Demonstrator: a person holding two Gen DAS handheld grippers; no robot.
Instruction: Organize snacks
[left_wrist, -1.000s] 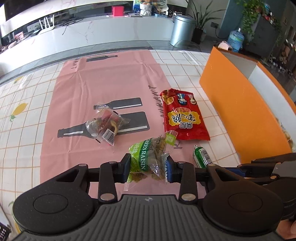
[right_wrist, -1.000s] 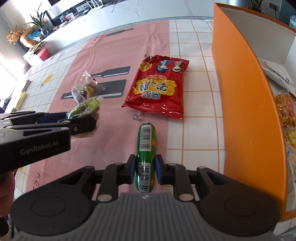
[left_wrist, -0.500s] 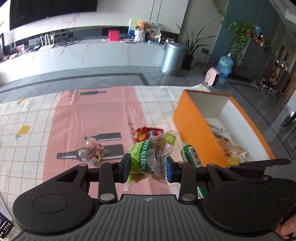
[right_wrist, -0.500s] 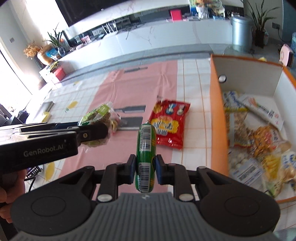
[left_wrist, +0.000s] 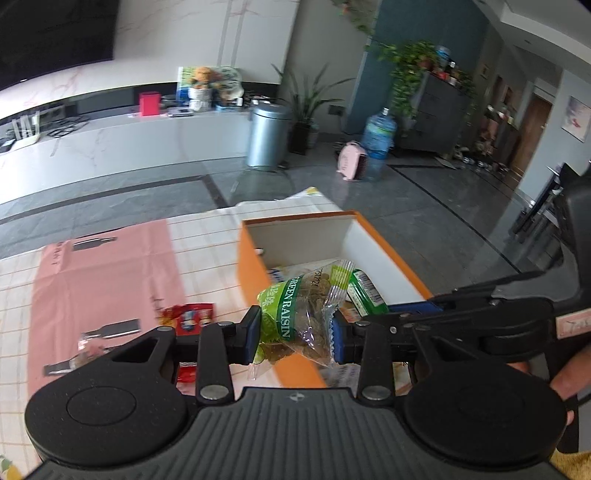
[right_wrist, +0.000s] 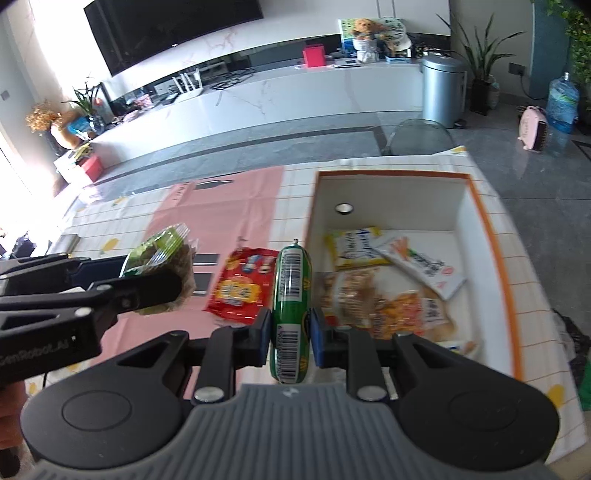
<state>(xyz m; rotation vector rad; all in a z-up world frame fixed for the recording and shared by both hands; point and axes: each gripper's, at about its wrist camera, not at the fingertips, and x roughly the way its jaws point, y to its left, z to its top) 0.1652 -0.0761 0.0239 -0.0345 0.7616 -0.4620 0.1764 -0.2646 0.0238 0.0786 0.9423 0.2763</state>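
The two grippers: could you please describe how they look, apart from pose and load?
Both are matte black with a ribbed grey housing, round side discs, silver screws and blue finger pads. The left gripper carries white "GenRobot.AI" lettering on its side; the right gripper matches it.

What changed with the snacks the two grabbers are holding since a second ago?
Both grippers rose from the table and swung toward the orange box. The left gripper carried the green raisin bag up; the right gripper carried the green sausage stick up near the box wall. Both grips stayed shut. The red snack packet stayed on the pink mat.
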